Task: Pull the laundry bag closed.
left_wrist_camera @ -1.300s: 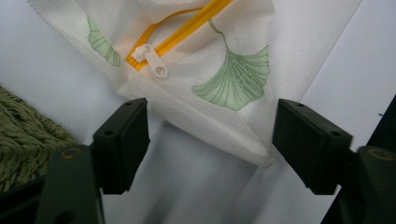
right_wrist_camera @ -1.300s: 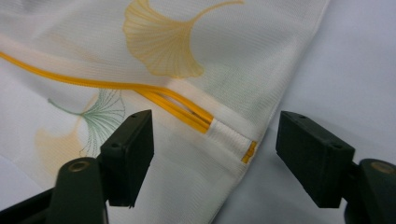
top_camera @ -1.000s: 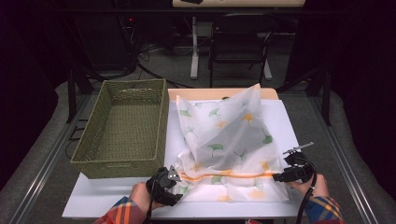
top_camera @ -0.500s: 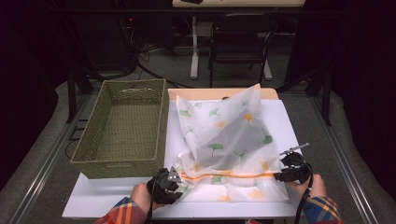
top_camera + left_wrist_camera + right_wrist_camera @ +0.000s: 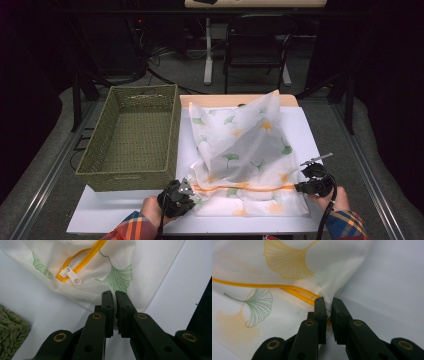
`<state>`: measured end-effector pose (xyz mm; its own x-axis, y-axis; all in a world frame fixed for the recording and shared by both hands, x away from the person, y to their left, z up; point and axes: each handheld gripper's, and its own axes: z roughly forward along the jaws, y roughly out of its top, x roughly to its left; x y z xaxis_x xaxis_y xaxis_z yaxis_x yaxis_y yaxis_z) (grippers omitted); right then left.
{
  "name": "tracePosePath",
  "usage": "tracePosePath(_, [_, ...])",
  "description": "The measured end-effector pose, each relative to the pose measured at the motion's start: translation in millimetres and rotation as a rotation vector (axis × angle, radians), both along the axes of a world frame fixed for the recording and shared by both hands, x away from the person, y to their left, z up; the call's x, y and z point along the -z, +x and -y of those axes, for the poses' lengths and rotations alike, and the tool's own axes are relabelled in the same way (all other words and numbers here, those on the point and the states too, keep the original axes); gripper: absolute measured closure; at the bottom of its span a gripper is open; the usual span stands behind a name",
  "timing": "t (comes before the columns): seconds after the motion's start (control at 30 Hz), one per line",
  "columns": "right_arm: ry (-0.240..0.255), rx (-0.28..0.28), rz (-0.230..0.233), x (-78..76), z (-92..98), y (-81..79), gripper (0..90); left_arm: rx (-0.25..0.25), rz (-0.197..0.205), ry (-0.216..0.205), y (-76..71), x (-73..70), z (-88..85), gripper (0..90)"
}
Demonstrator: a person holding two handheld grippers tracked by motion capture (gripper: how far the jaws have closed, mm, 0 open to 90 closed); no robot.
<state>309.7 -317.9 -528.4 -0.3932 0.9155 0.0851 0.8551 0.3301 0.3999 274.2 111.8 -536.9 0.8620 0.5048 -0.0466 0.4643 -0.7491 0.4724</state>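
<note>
- Mesh laundry bag: white netting printed with green and yellow ginkgo leaves, with an orange zipper running across its near portion. Lies at centre to lower centre of the high view on the white worktop; its far part stands up in a loose peak toward the upper centre of the frame.
- Zipper pull: white tab, upper left of the left gripper view, at the end of the orange zipper track.
- Left hand-held gripper: lower centre-left of the high view, at the bag's near left corner. Its jaws have just been closing; in the left gripper view they stand nearly together with the edge of the netting pinched between them.
- Right hand-held gripper: lower right of the high view, at the bag's near right corner. Its jaws have just been closing; in the right gripper view they clamp the fabric at the zipper's end.
- Woven basket: olive green, rectangular, open top, left of centre in the high view, just beside the bag's left edge.
- Sleeves: plaid, entering from the bottom edge of the high view.
</note>
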Motion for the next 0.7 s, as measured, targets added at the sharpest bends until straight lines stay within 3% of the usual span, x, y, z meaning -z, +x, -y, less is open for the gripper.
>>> tracePosePath(0.43, [-0.048, 0.005, 0.028, -2.8, 3.6, 1.5, 84.5, 0.043, -0.001, -0.014, -3.4, 0.0, 10.2, 87.2])
tracePosePath(0.7, [-0.08, 0.022, 0.032, -4.1, 11.4, 5.1, 84.7, 0.084, 0.004, -0.031, -6.4, 0.8, 25.9, 87.2])
